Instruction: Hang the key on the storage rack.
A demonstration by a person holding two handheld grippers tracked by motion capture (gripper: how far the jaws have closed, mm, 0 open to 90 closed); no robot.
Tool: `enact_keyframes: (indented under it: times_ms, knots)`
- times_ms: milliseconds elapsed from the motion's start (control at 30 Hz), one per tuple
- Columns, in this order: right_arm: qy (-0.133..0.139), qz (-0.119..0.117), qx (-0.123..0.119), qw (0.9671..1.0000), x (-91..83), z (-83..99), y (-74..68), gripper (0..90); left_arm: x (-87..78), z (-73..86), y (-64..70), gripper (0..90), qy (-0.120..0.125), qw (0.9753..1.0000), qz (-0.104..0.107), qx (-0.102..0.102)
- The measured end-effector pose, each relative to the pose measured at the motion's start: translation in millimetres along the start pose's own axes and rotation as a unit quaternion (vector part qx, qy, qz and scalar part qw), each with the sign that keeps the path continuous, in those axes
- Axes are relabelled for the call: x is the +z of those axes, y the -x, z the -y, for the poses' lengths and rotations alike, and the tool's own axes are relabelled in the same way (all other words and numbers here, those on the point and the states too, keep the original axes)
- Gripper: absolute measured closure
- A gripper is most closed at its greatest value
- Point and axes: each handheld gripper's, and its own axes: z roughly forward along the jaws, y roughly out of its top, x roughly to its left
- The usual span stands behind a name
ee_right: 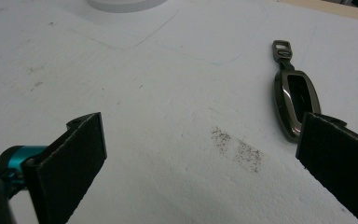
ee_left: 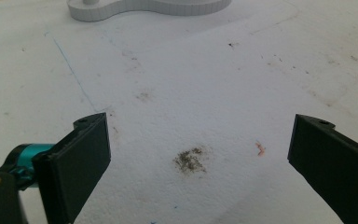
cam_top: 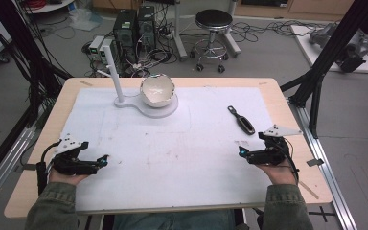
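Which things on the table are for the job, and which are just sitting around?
For the job:
- dark key fob, nearest the open right gripper
- open left gripper, holding nothing

Just sitting there:
- white bowl on its white stand, far side
- stool and computer boxes on the floor

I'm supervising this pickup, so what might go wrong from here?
The key fob lies flat on the white mat, so the open right claw may slide it instead of gripping it. The bowl sits tilted on its stand and a careless reach might knock it.
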Motion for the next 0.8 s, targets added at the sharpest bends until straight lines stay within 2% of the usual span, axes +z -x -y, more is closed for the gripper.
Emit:
enact_keyframes:
  times_ms: [200, 333, 500, 800]
  knots:
    - [-0.002, -0.001, 0.001, 1.0000, -0.1, 0.9, -1.6, 0.6, 0.3, -0.3, 0.6, 6.2, 0.001, 1.0000, 0.000, 0.000]
    - [0.008, -0.002, 0.011, 0.9999, -2.7, 1.2, -1.3, 0.6, 0.0, -0.2, 1.0, 6.2, 0.000, 1.0000, -0.002, 0.000]
    - [0.002, 0.005, 0.008, 0.9999, -0.7, 1.2, -2.2, 0.6, -0.1, -0.1, 0.3, 6.2, 0.000, 1.0000, -0.004, -0.002]
    - [0.001, 0.003, 0.007, 1.0000, 2.9, -0.6, -3.4, 0.6, 0.6, 0.5, 0.0, 6.2, -0.002, 1.0000, -0.003, -0.001]
